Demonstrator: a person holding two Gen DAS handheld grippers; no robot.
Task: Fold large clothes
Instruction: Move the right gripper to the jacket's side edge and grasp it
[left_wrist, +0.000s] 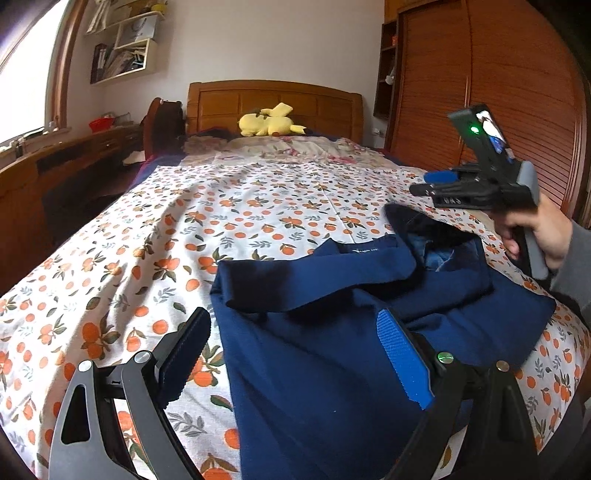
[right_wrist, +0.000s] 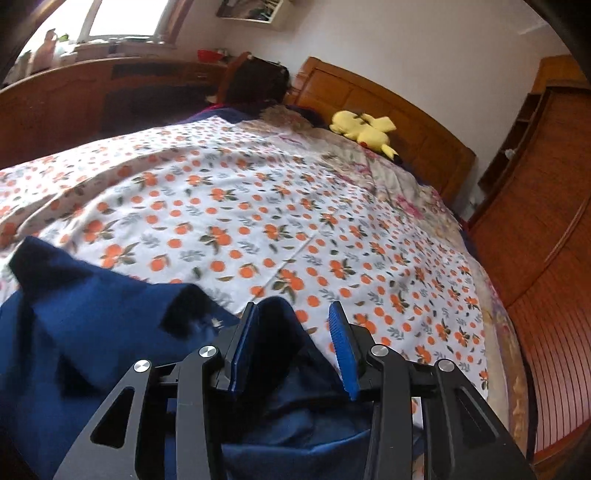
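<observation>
Left wrist view: your bed fills most of the room, under a thin, wrinkled cotton sheet printed with oranges and leaves. Its far half lies open and flat. A slatted wooden wardrobe stands along the right side, a wooden desk along the left, a panelled headboard at the far end.

The navy garment, soft matte knit, lies bunched at the near right of the bed. One flap is folded over toward the left and the collar opening faces up. Its near hem runs off toward the near edge.

Your left gripper has its jaws spread wide. The right ribbed blue pad sits over the cloth, the left over bare sheet; nothing is gripped.

Your right gripper stands partly apart. A fold of navy cloth rises between the pads, against the left one and clear of the right.

A yellow plush toy lies by the headboard.
</observation>
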